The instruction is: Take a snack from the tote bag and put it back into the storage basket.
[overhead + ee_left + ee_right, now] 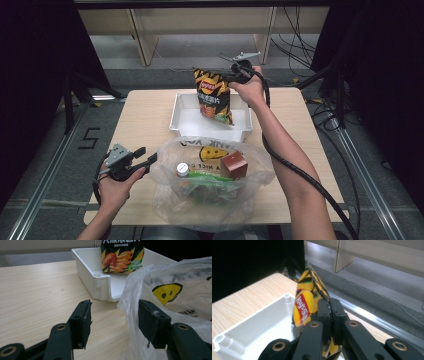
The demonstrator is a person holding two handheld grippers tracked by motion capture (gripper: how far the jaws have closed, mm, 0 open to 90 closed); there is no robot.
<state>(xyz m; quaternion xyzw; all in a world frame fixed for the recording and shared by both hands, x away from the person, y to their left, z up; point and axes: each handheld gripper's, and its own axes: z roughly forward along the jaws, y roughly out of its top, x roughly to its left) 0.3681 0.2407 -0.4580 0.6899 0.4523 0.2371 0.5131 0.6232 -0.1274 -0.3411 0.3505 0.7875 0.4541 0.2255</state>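
Observation:
A yellow-and-black bag of crisps point(213, 95) hangs upright over the white tray point(184, 119), its lower end inside. My right gripper point(231, 76) is shut on the bag's top edge; in the right gripper view the crisp bag point(305, 305) has its sealed edge pinched between the two pads, and the gripper point(329, 315) is above the tray point(257, 330). My left gripper point(148, 156) is open near the table's front left, beside a clear plastic bag point(210, 175). In the left gripper view the gripper point(113, 317) has the bag's film point(140, 290) against its right pad.
The plastic bag holds a brown box point(233, 165), a white-capped bottle point(182, 170) and a green packet point(210, 178). The wooden table point(145, 115) has bare room at left and right. Cables lie on the floor beyond; the right gripper's cable point(295, 170) trails along the forearm.

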